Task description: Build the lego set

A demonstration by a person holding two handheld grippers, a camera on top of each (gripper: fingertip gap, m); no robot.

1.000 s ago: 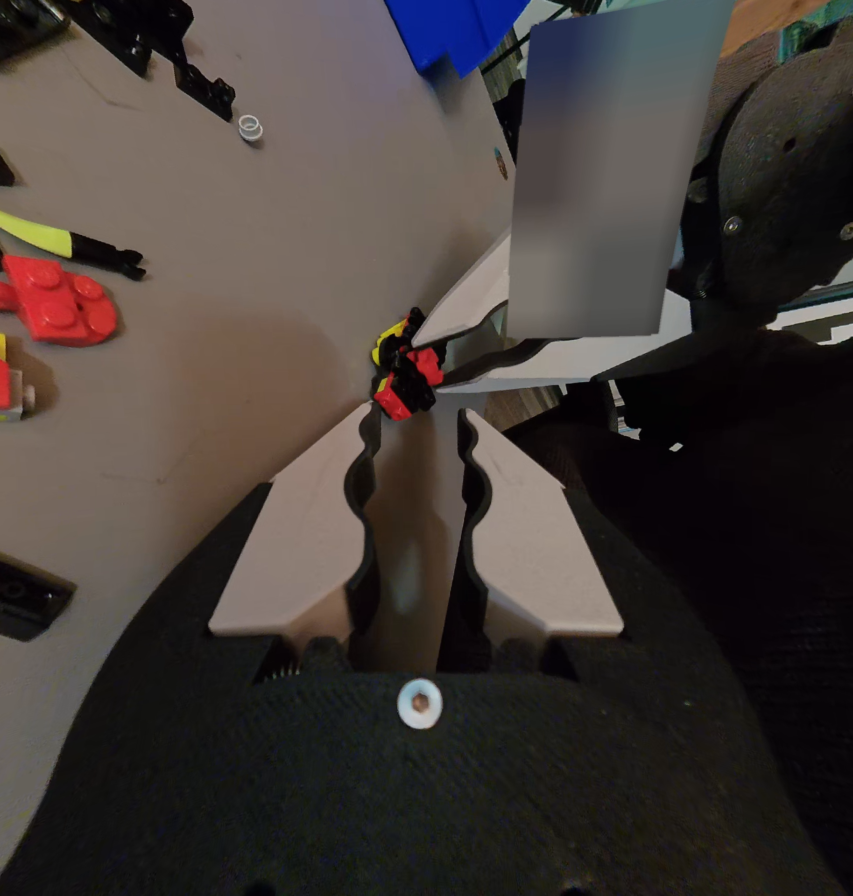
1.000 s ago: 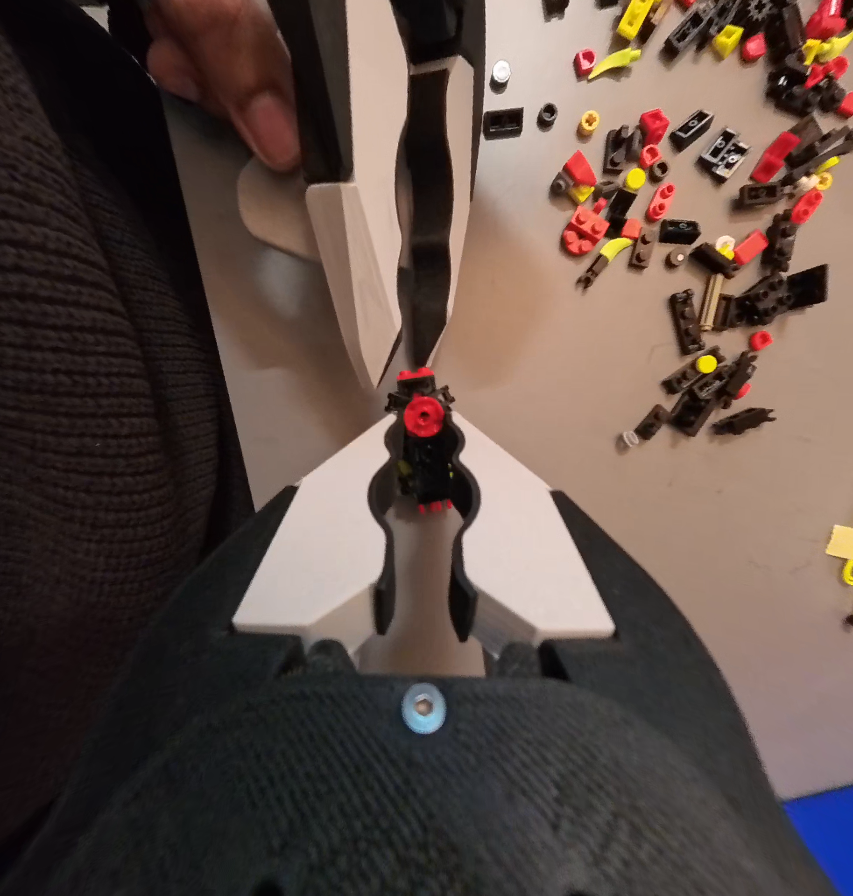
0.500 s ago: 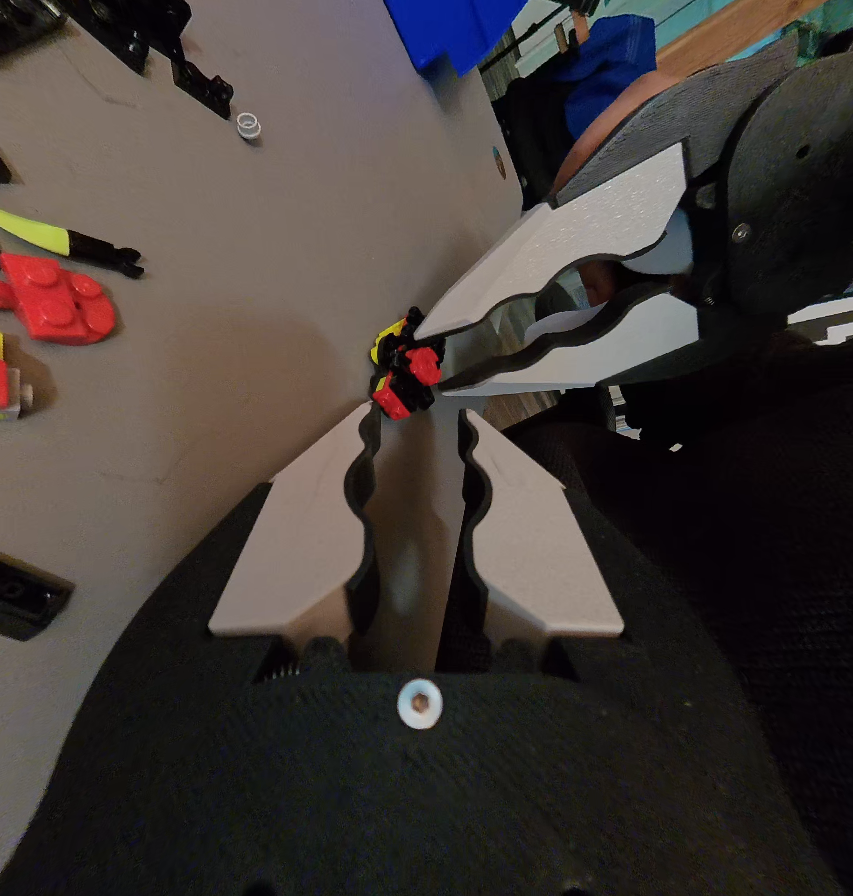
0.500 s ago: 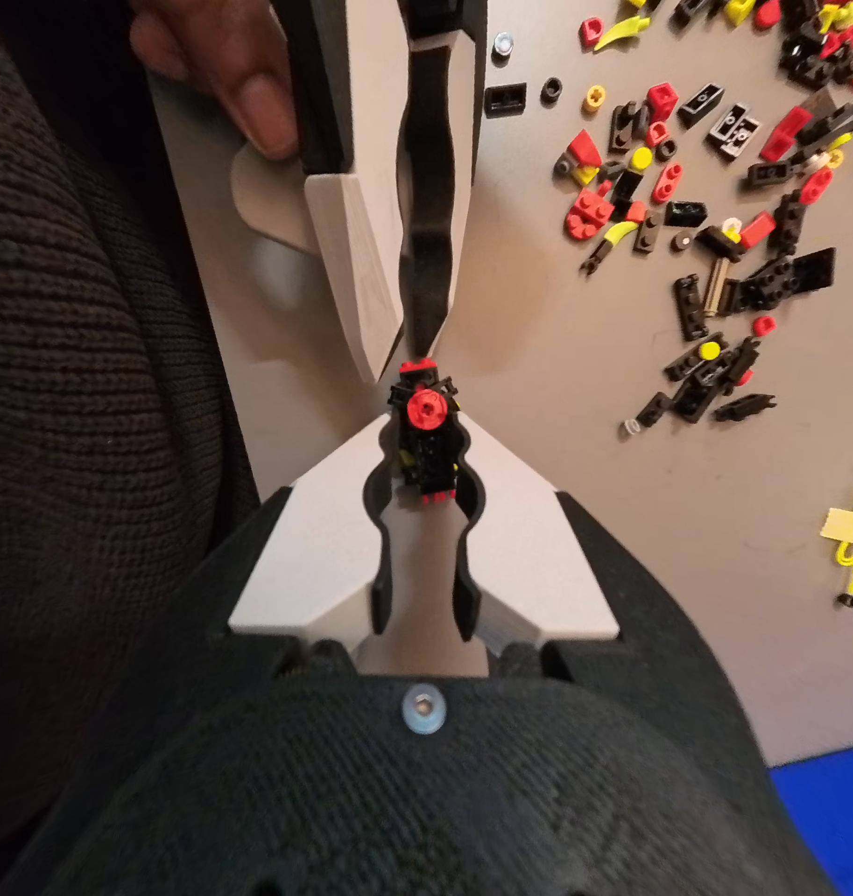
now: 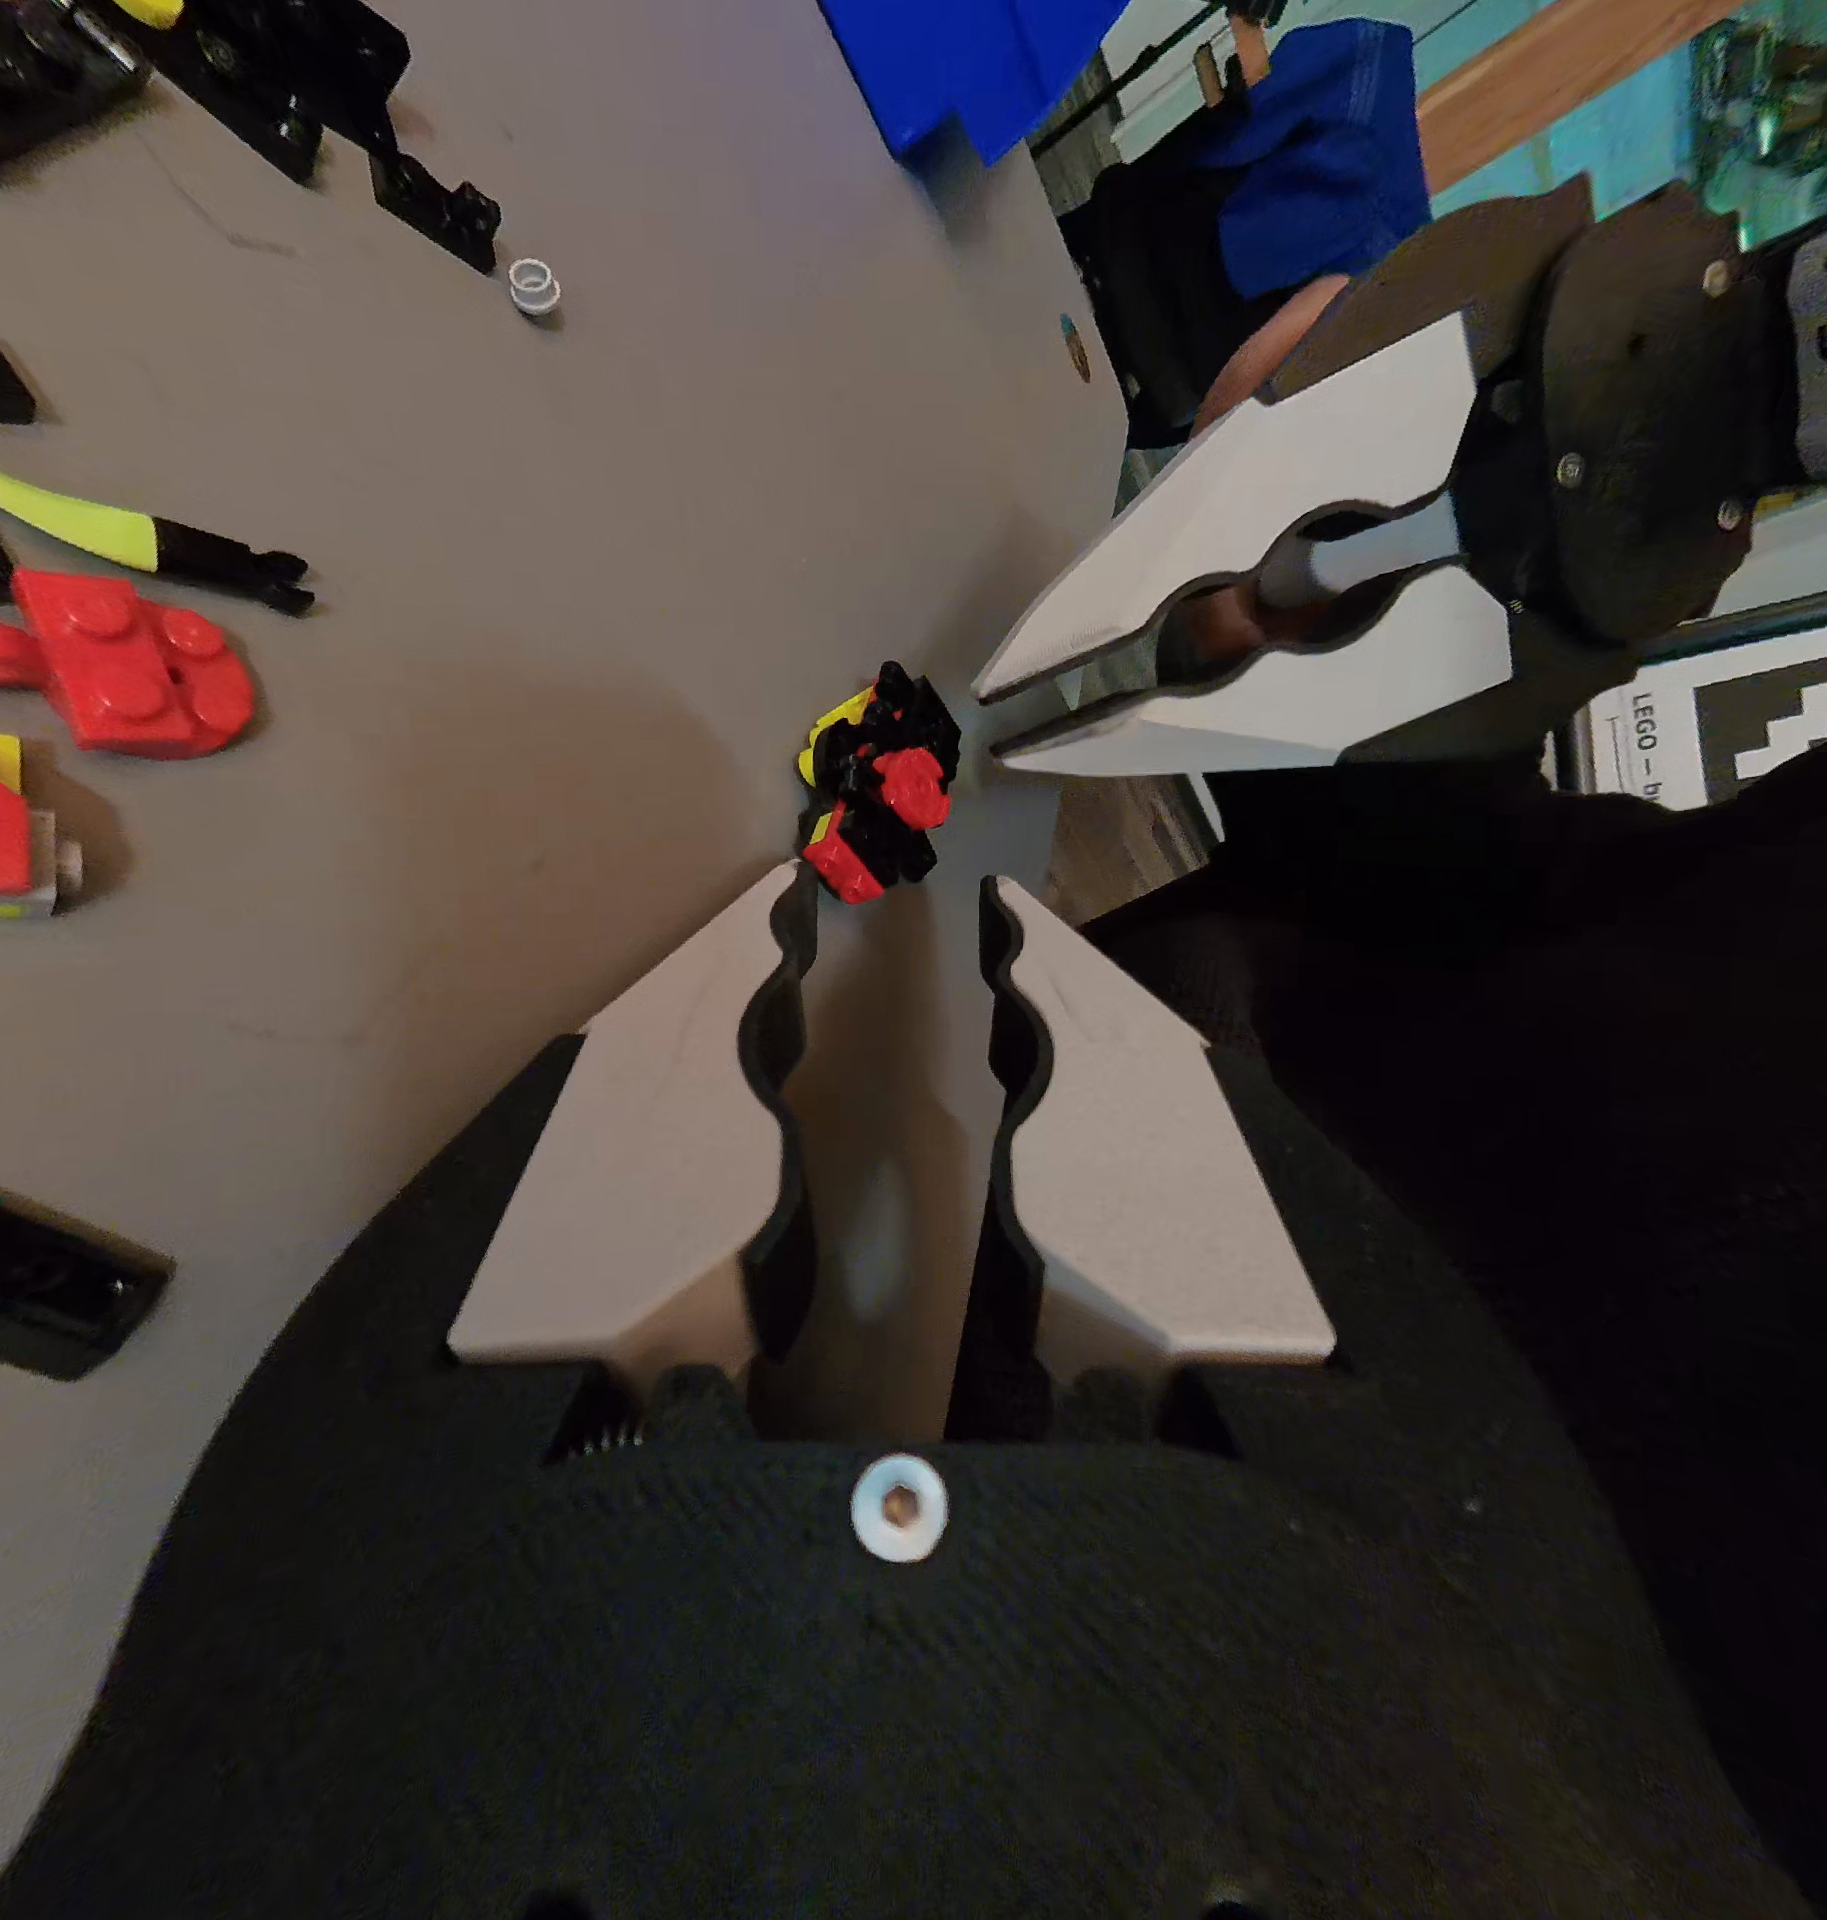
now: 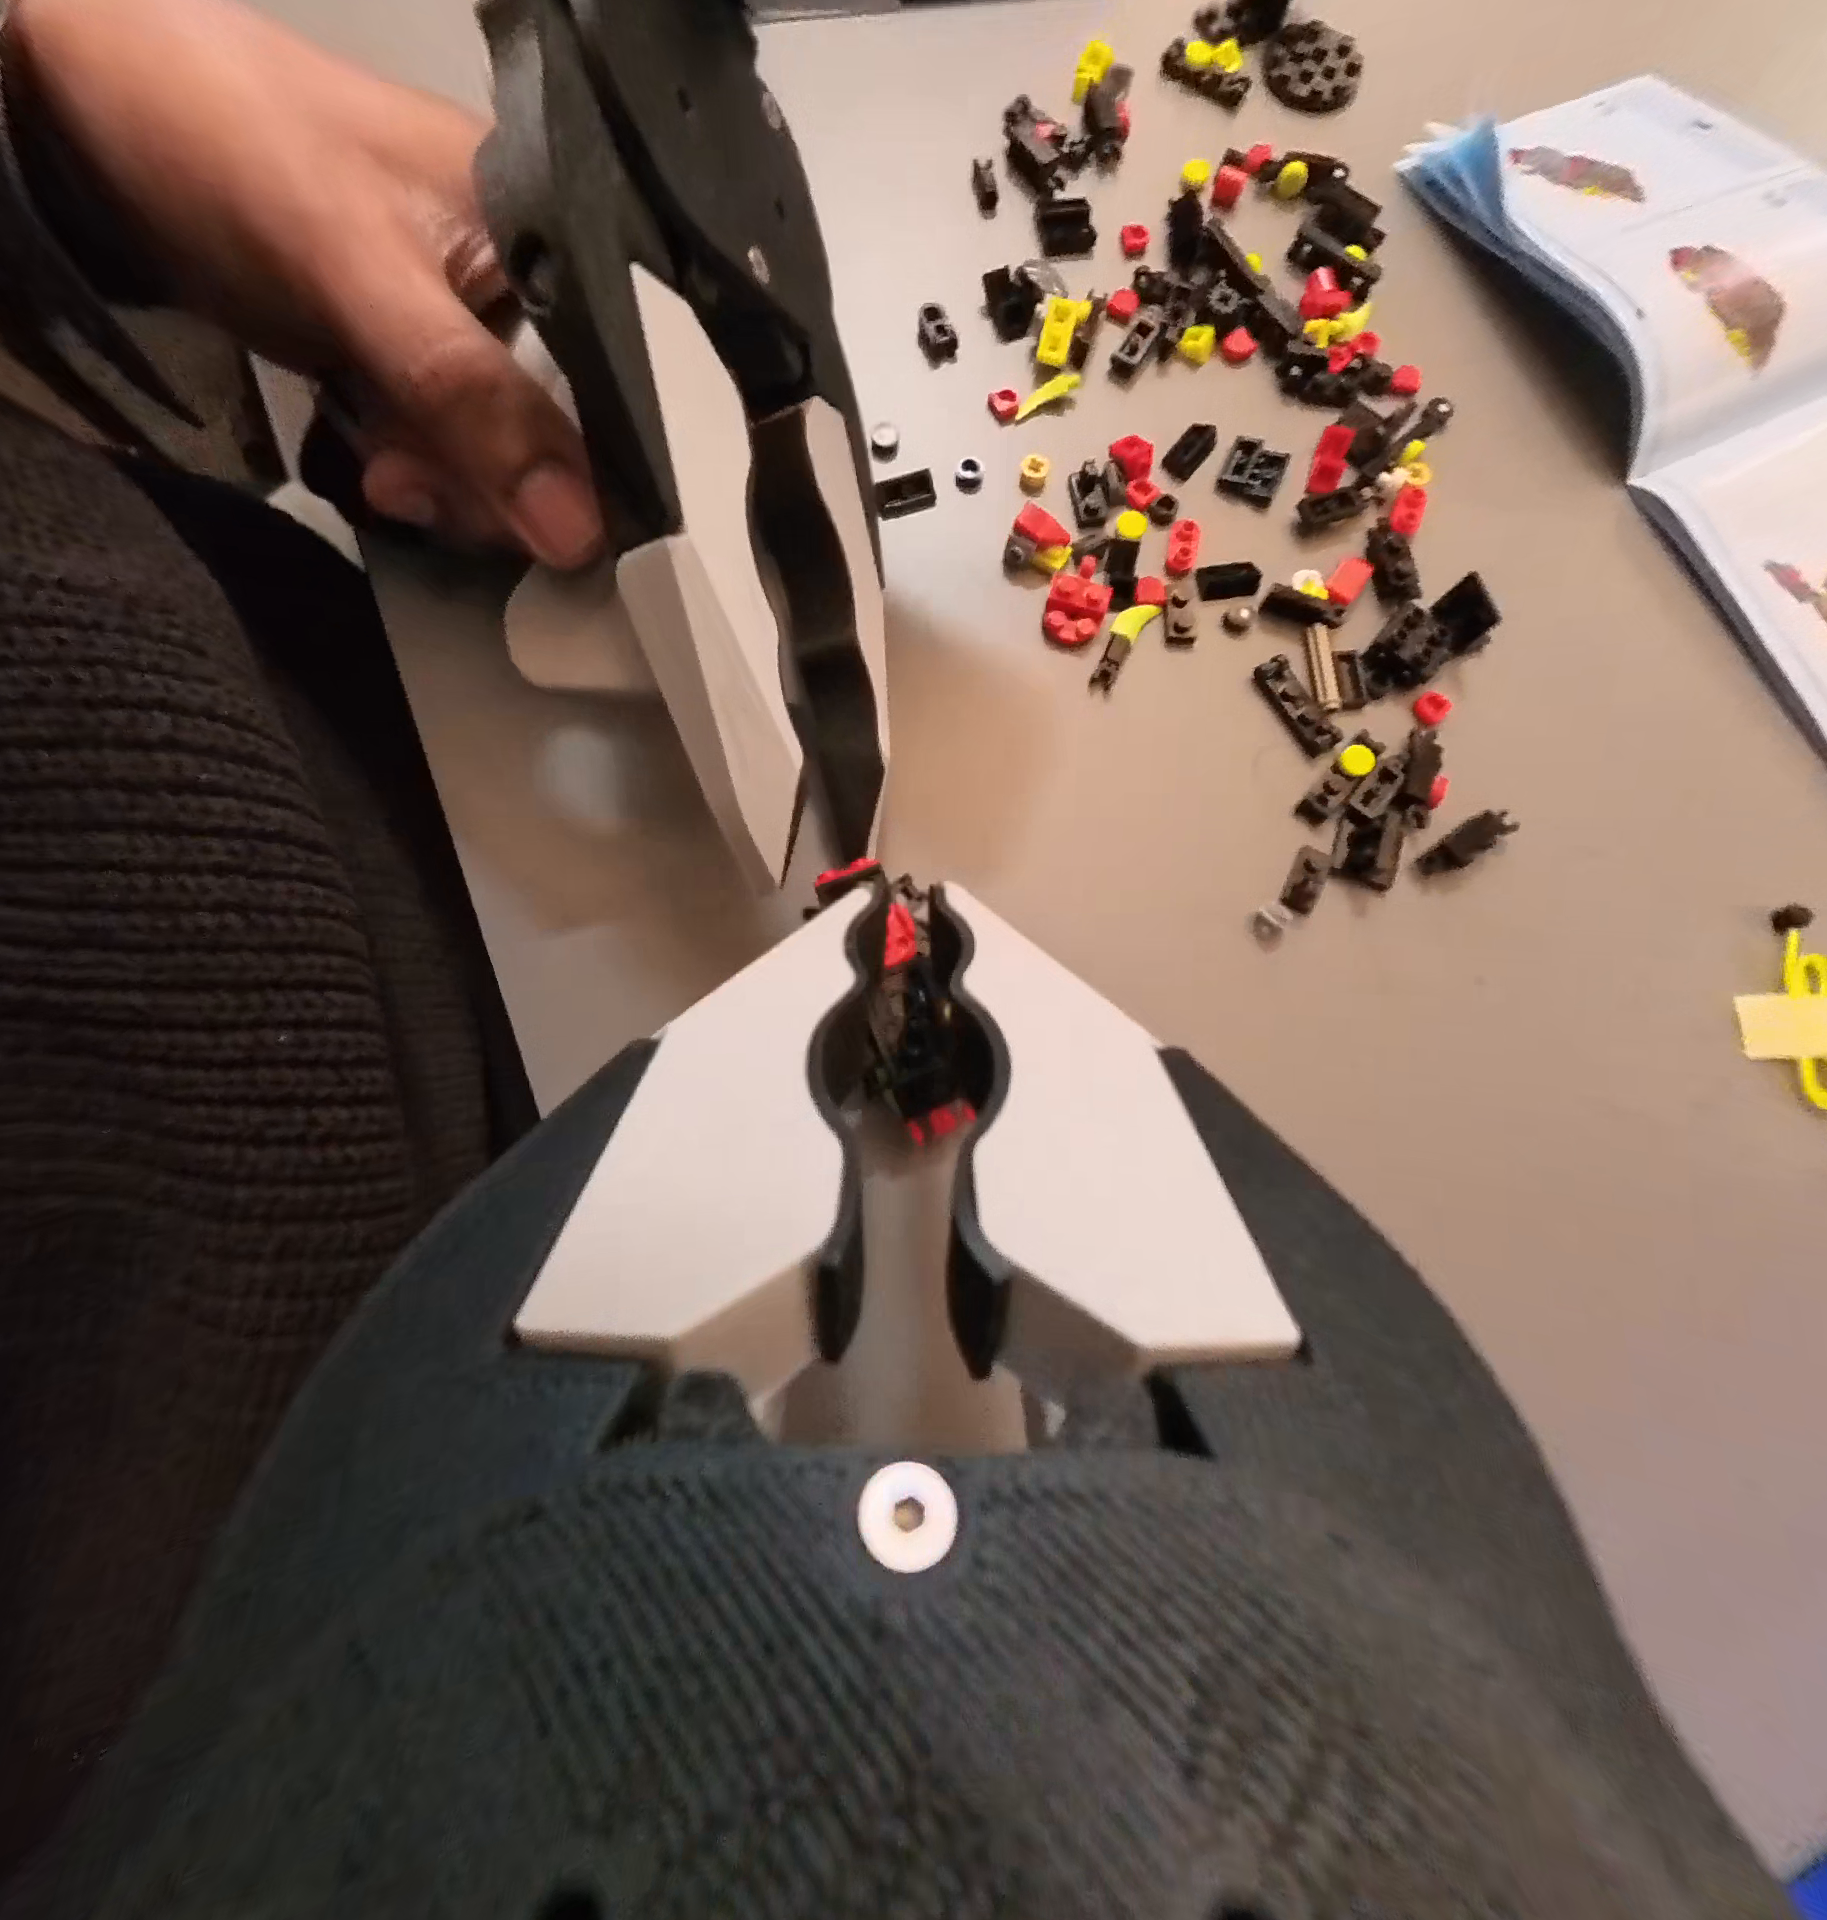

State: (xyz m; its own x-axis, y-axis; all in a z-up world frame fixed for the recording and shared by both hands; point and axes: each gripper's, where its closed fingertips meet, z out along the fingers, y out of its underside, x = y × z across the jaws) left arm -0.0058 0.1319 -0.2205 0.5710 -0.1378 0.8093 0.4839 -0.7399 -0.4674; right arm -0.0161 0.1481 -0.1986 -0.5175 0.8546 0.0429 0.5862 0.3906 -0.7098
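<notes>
A small black, red and yellow brick assembly [image 5: 878, 779] appears to rest on the grey table [image 5: 576, 623] near its edge. My left gripper [image 5: 893, 883] is open. The assembly lies just beyond its tips and touches the left fingertip [image 5: 797, 883]; nothing is pressed between the pads. My right gripper [image 5: 992, 717] is shut and bare, its tips a small gap to the right of the assembly. In the right wrist view my right gripper [image 6: 909, 894] hangs over the assembly [image 6: 893, 925], which shows through the slit between the fingers. The left gripper [image 6: 826, 847] points at it from above.
Several loose red, black and yellow bricks [image 6: 1252, 468] lie spread over the table. An open instruction booklet [image 6: 1719, 312] lies at the right, and a yellow piece with tape [image 6: 1813, 1029] nearer. A red plate [image 5: 130, 675] and a blue bin [image 5: 971, 73] show. A hand [image 6: 369, 312] holds the left gripper. Left and right tips are no more than a few centimetres apart. About 10 cm separates my left fingertips from the red plate [image 5: 130, 675]. It turns up in the right wrist view [image 6: 1073, 595] as well.
My right gripper opened off the brick assembly, drew back from it and closed its pads on air. The assembly stayed by my left gripper's fingertip. The left gripper stayed open.
</notes>
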